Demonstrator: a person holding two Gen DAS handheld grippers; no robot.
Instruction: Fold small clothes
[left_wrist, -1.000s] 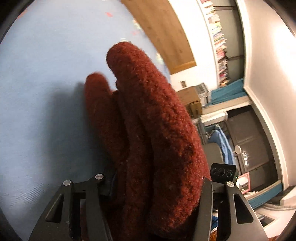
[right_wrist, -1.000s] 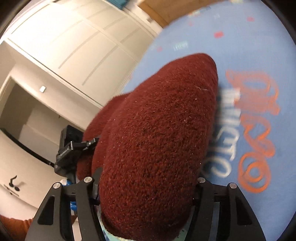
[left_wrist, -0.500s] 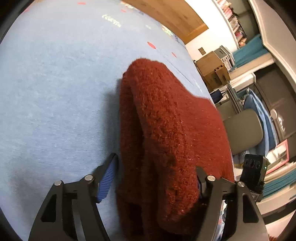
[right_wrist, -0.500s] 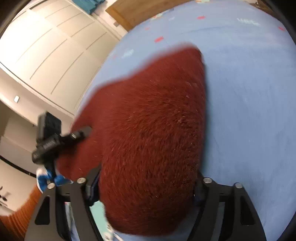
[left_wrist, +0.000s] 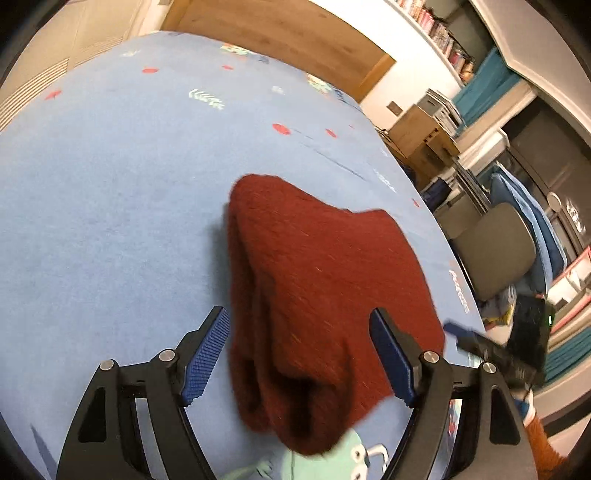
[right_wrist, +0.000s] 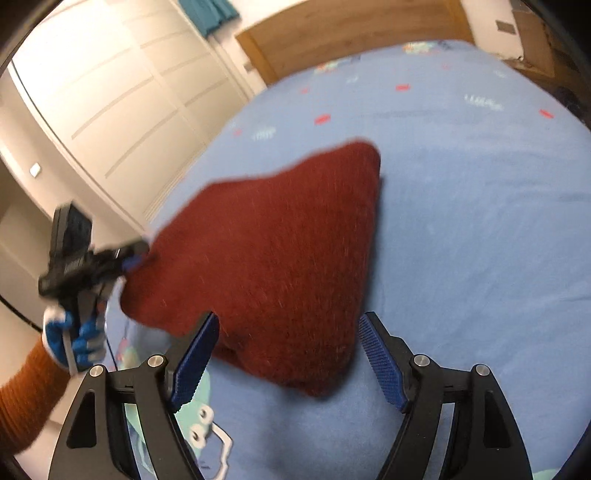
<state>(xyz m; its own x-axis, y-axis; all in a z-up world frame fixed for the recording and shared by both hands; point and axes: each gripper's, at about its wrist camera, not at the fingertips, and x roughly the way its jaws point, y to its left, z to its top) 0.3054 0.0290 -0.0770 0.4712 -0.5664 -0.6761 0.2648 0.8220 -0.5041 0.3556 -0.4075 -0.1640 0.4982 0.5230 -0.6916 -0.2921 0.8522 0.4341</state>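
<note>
A dark red knitted garment (left_wrist: 314, 258) lies folded in a heap on the blue bedspread (left_wrist: 110, 221). My left gripper (left_wrist: 299, 317) stands over its near end, jaws opening; the cloth lies between the blue pads (left_wrist: 207, 350) but they do not press on it. In the right wrist view the garment (right_wrist: 277, 229) reaches between the fingers of my right gripper (right_wrist: 289, 319), which is open, pads clear of the wool. Each gripper shows in the other's view: the right gripper (left_wrist: 458, 332) at the garment's right edge, the left gripper (right_wrist: 129, 258) at its left corner, held by a gloved hand (right_wrist: 70, 339).
The bedspread (right_wrist: 480, 221) carries small red and white prints, and a teal figure (right_wrist: 199, 424) near the front edge. A wooden headboard (left_wrist: 288, 33) stands at the far end, a white wardrobe (right_wrist: 129, 92) on one side, a grey chair (left_wrist: 495, 251) and cardboard boxes (left_wrist: 421, 136) on the other.
Both grippers held the red garment tightly a second ago. They have opened and drawn back, and the garment now lies loose on the bedspread.
</note>
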